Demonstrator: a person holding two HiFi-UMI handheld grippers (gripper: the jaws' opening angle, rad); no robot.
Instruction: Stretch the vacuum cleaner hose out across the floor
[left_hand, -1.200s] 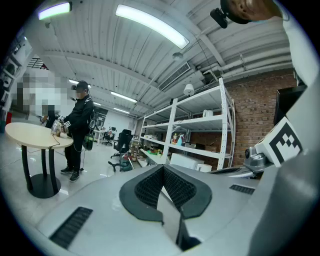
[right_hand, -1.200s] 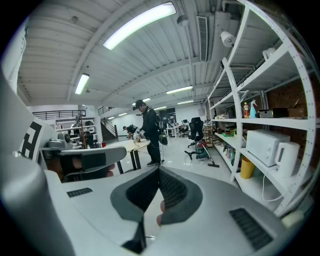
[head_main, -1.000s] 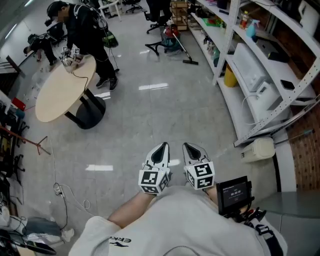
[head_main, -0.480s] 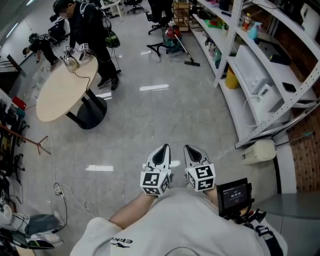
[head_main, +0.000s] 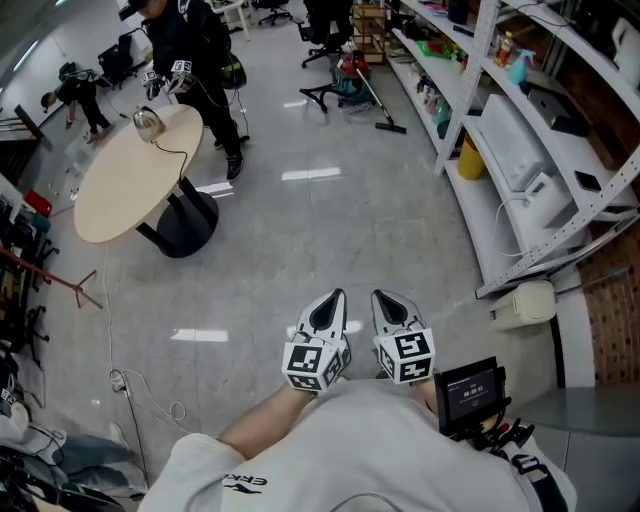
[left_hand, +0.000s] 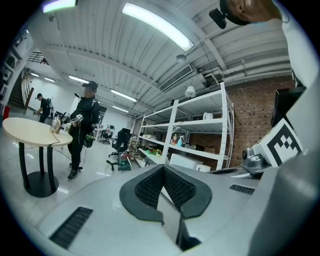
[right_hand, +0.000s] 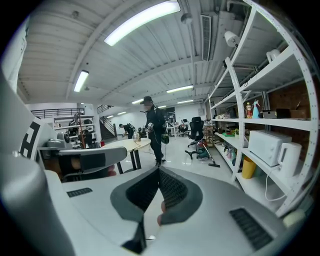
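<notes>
Vacuum cleaner far across the floor, both grippers empty

The vacuum cleaner (head_main: 347, 80) stands at the far end by the white metal shelving (head_main: 462, 85), its thin rigid wand (head_main: 372, 100) slanting to a flat floor head (head_main: 388, 126). The hose itself is too small to make out. It is probably ribbed, light, bendy and springy, so it is best gripped at a stiff end cuff. The pale floor (head_main: 300, 240) is glossy, so the hose should slide easily. Near the person, the left gripper (head_main: 335, 298) and right gripper (head_main: 384, 298) have their dark ridged fingers pressed together on nothing.
</notes>
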